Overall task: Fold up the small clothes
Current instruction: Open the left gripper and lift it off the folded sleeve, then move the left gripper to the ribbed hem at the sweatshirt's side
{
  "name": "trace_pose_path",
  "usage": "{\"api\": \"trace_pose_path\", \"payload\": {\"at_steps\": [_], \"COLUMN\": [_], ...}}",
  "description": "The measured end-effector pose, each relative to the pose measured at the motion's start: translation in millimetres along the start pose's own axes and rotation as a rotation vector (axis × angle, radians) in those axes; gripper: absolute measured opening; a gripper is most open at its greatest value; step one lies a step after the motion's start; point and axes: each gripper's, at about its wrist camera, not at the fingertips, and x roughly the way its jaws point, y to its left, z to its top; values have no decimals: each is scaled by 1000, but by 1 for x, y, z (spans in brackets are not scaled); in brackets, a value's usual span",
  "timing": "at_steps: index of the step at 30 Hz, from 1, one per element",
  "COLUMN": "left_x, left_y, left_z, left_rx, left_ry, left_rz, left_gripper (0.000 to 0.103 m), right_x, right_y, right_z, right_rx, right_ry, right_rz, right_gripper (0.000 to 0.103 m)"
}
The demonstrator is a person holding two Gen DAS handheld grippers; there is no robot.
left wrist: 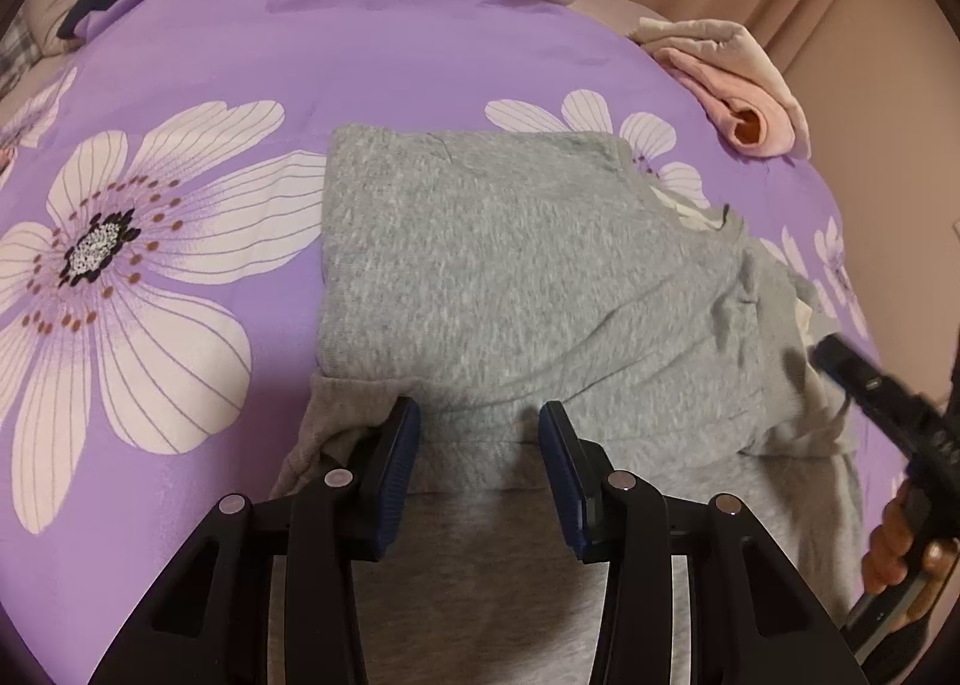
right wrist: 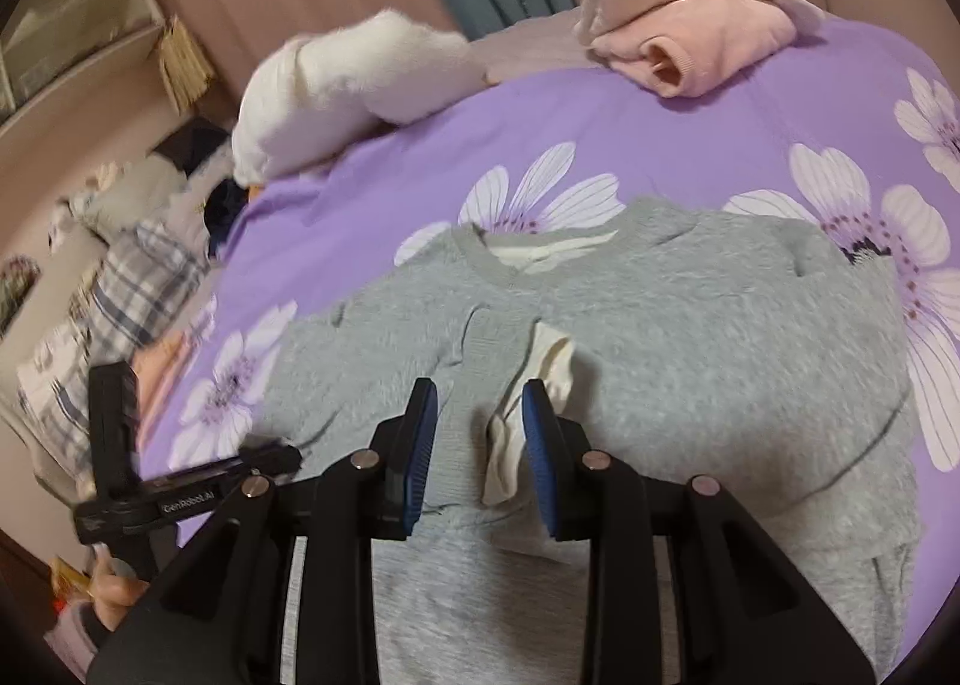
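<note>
A small grey sweater (left wrist: 516,265) lies flat on the purple flowered bedspread (left wrist: 240,61), one side folded in to a straight left edge. My left gripper (left wrist: 478,415) hovers low over its near hem, jaws open, flat grey cloth showing between the pads. In the right wrist view the sweater (right wrist: 690,337) has its neckline at the far side. Its ribbed sleeve cuff (right wrist: 480,349) with cream lining (right wrist: 549,361) lies across the chest. My right gripper (right wrist: 478,391) stands open astride that cuff, and its dark tip (left wrist: 831,352) shows blurred at the sweater's right edge.
Folded pink and cream clothes (right wrist: 690,37) sit at the bed's far edge by the curtains. A white plush toy (right wrist: 336,91) lies at the far side. Plaid bedding (right wrist: 132,277) and dark items are piled at the left. A hand (right wrist: 114,589) holds the left tool's black frame.
</note>
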Motion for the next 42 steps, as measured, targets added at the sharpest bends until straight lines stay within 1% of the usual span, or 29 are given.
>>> {"api": "trace_pose_path", "payload": {"at_steps": [3, 5, 7, 8, 9, 11, 12, 13, 14, 15, 17, 19, 21, 23, 25, 28, 30, 33, 37, 39, 42], "left_x": [1, 2, -2, -6, -11, -24, -33, -44, -56, -62, -79, -95, -107, -119, -128, -135, -136, -133, -126, -124, -123], "left_y": [2, 1, 0, 0, -1, 0, 1, 2, 5, 6, 14, 26, 36, 47, 60, 67, 66, 62, 58, 54, 49], "left_z": [1, 3, 1, -1, -4, -13, -19, -27, -35, -40, -57, -77, -94, -111, -130, -149, -160, -169, -176, -177, -175], "left_rx": [-3, -1, -4, -8, -12, -13, -9, -2, 2, 1, -11, -43, -73, -110, -160, -212, -221, -217, -242, -237, -239], "left_ry": [5, 8, 5, 3, 2, -3, -14, -32, -46, -52, -58, -58, -59, -52, -33, -9, 9, 30, 53, 55, 63], "left_rz": [-4, -6, -15, -18, -23, -30, -29, -32, -38, -42, -64, -86, -114, -160, -211, -267, -294, -318, -381, -376, -393], "left_gripper": [44, 44, 44, 44, 44, 51, 55, 57, 57, 57, 59, 71, 73, 73, 73, 73, 73, 73, 73, 73, 73], "right_x": [31, 31, 22, 16, 7, -14, -27, -41, -51, -67, -87, -106, -123, -139, -156, -176, -185, -195, -202, -200, -193], "right_y": [-11, -17, -21, -21, -20, -16, -14, -13, -13, -13, -17, -23, -31, -39, -50, -63, -68, -76, -88, -92, -94], "right_z": [-11, -15, -15, -16, -18, -23, -28, -34, -39, -49, -64, -79, -92, -103, -115, -133, -144, -160, -179, -189, -199], "right_rx": [30, 58, 105, 115, 112, 86, 70, 58, 54, 49, 53, 73, 106, 141, 184, 243, 256, 284, 326, 340, 351], "right_ry": [113, 95, 97, 93, 85, 60, 46, 32, 24, 12, 3, -16, -31, -51, -67, -66, -62, -50, -33, -6, 39], "right_rz": [-57, -35, -31, -24, -17, -10, -16, -20, -18, -9, -13, -19, -17, -29, -47, -48, -51, -63, -75, -75, -35], "right_gripper": [28, 28, 29, 31, 31, 33, 37, 40, 47, 51, 55, 58, 63, 63, 66, 68, 69, 69, 70, 70, 70]}}
